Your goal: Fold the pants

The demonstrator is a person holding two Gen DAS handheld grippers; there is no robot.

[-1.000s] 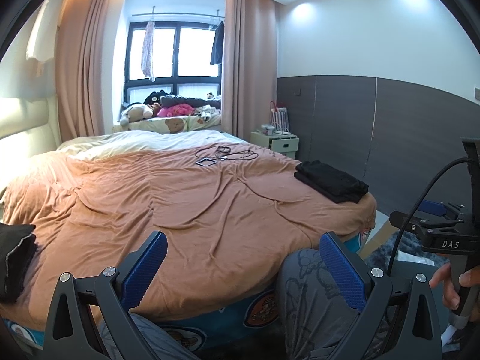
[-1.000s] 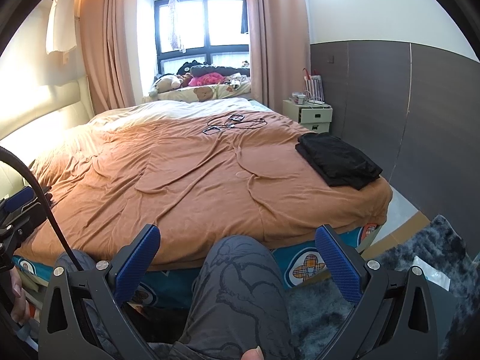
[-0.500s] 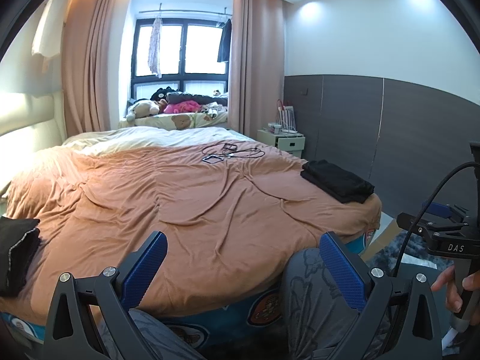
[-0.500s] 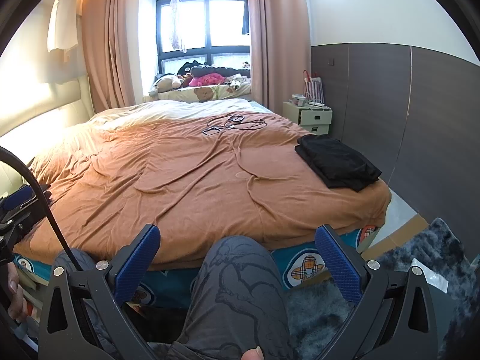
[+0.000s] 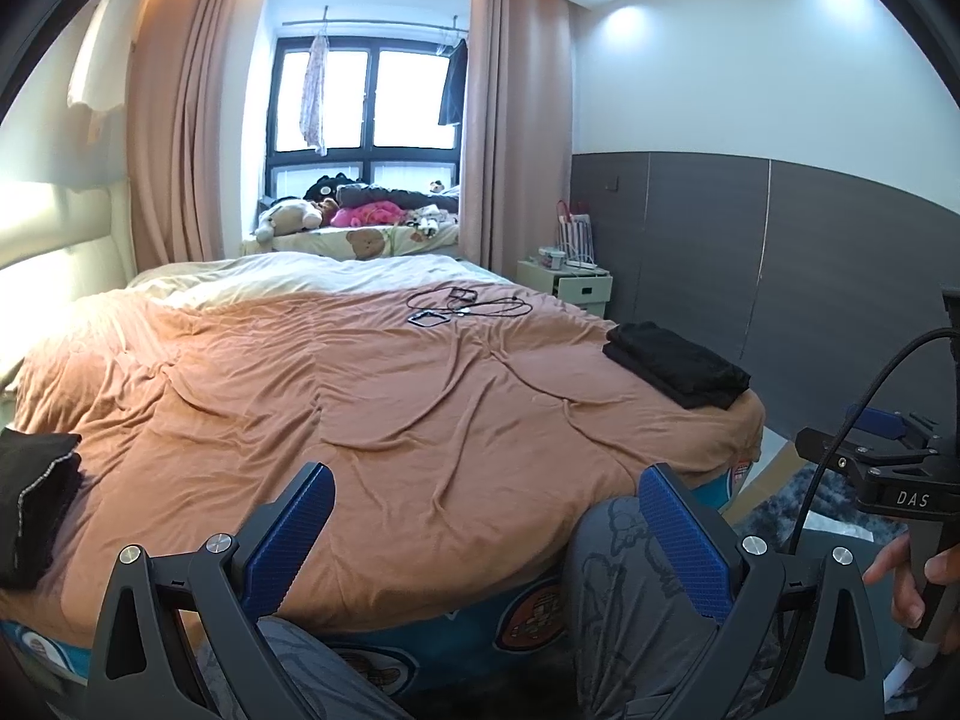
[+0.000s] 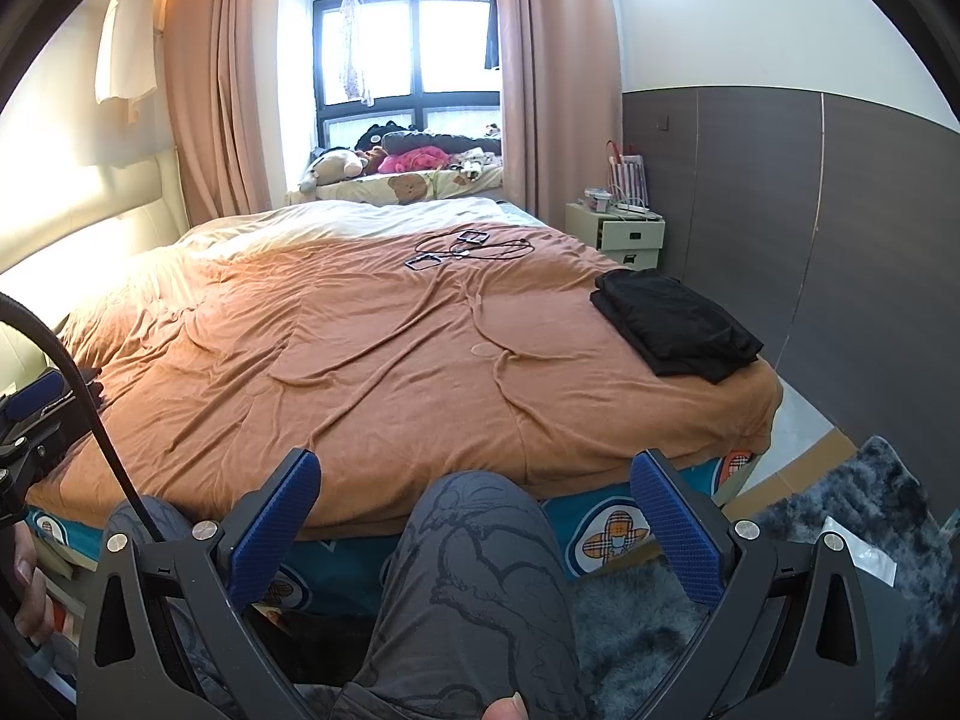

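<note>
Pants (image 6: pixel 675 321) lie folded in a black pile at the right corner of the bed (image 6: pixel 390 360), near its foot, and a second dark folded garment (image 5: pixel 33 504) rests at the bed's left edge in the left wrist view. We cannot tell which pile, if either, is next to be worked.

Over the last second little has changed. Our left gripper (image 5: pixel 486 531) has tipped upward a touch, so the window and ceiling now fill more of its view, while the right gripper (image 6: pixel 474 516) has held almost level. Both sets of jaws stand wide apart and hold nothing, and our knee in grey printed trousers (image 6: pixel 474 570) shows between the right pair.

We judge that no fold is under way. Both grippers hang well short of either pile, at the foot of the bed, so this looks like a pause between garments or the very start or end of one. A cable (image 5: pixel 468 306) lies far up the bed, well apart from both piles.
</note>
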